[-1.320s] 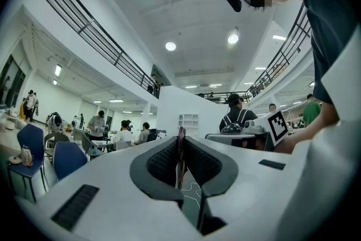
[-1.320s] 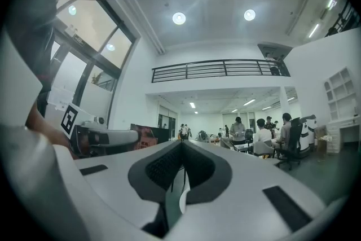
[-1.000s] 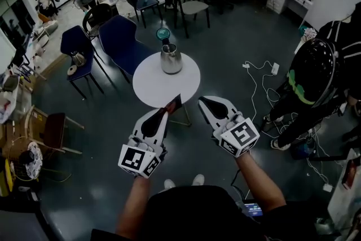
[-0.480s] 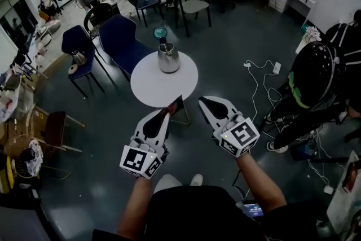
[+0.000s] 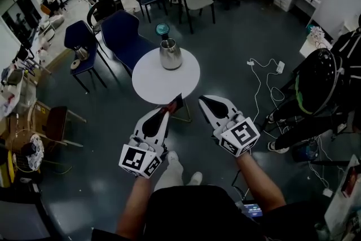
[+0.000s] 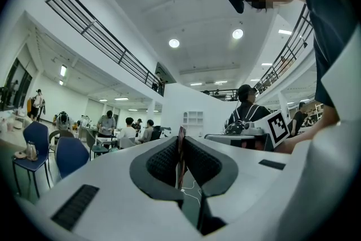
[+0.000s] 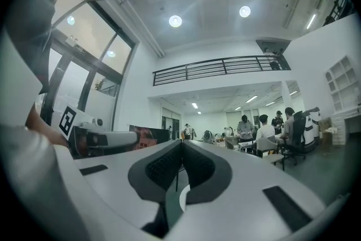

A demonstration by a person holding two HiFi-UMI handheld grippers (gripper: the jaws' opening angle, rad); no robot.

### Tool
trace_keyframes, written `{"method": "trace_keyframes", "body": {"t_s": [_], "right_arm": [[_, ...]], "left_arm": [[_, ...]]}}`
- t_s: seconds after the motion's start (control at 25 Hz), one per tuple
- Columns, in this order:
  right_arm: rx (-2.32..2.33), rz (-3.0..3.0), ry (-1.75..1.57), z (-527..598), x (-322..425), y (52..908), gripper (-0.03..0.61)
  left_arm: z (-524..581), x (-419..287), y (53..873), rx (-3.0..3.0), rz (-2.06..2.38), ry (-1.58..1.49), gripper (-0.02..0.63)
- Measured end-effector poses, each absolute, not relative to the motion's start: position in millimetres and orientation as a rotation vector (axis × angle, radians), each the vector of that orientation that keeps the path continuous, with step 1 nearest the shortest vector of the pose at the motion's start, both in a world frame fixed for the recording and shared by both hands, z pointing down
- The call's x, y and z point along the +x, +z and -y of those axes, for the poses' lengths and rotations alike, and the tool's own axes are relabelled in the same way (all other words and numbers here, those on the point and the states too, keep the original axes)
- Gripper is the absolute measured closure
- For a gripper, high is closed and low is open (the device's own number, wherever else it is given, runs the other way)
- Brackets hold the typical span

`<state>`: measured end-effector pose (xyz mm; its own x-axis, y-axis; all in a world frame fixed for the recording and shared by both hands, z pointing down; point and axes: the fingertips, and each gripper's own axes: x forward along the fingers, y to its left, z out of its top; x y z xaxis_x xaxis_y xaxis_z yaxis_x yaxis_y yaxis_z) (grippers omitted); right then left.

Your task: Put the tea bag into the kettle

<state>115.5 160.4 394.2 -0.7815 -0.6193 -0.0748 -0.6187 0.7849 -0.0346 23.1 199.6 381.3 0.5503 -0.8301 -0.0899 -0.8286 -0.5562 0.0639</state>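
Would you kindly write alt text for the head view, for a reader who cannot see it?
Seen from above, two hand-held grippers reach forward: the left gripper is shut on a flat tea bag, and the right gripper is shut and empty. Ahead of them, a steel kettle stands on a round white table.

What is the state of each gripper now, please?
Left gripper: closed on the flat dark red tea bag packet.
Right gripper: closed, fingers together, holding nothing.
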Motion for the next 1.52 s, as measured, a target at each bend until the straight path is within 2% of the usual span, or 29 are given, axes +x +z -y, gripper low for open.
{"method": "trace_keyframes", "body": {"t_s": [0.88, 1.52], "right_arm": [[-1.002, -2.899, -0.009, -130, 103, 398, 0.560], [-1.031, -2.910, -0.031, -49, 69, 408, 0.560]], "left_arm": [[-168, 11, 385, 2.751, 1.471, -0.197, 0.575], [-85, -26, 395, 2.730, 1.452, -0.200, 0.575]]}}
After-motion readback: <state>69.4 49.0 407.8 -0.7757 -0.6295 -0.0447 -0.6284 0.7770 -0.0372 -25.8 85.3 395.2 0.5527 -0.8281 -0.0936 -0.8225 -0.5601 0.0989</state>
